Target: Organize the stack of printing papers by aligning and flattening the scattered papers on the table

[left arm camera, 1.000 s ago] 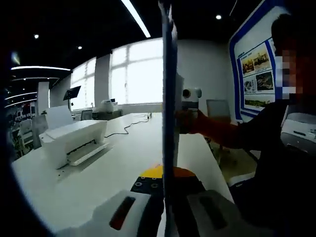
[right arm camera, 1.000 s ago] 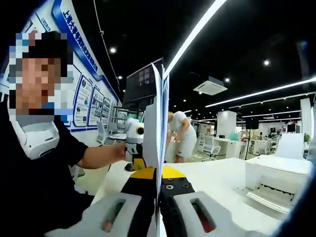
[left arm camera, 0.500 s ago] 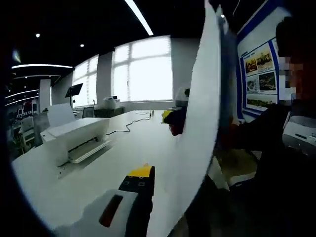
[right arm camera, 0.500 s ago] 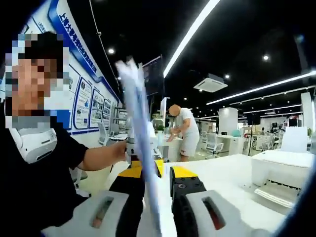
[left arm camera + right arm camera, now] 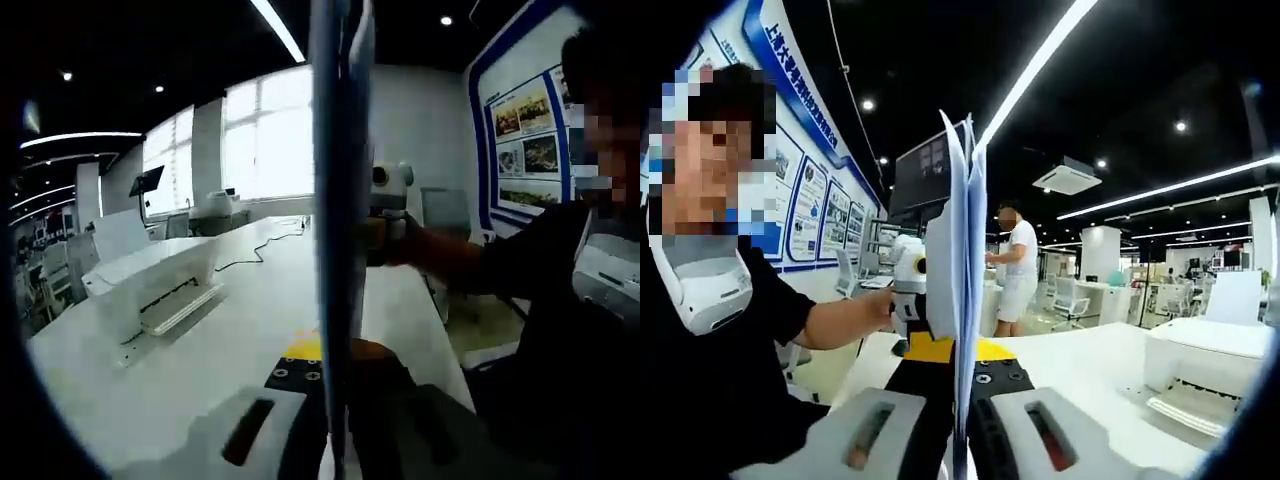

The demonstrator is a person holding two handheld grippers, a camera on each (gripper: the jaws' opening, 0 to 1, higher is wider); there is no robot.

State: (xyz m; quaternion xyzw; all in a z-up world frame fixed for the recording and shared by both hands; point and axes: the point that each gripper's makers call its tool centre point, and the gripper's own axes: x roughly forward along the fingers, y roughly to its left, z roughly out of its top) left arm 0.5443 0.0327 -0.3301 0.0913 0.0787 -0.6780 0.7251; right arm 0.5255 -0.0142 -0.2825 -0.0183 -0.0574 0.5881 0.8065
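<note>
White table, printer aside; both tongs clamp upright papers.

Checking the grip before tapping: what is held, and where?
The paper stack, upright on edge, pinched at opposite ends by the left hand-held gripper and right hand-held gripper.

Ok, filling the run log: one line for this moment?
left gripper: shut on papers | right gripper: shut on papers | papers: upright, edge-on, above table | printer: untouched
</note>
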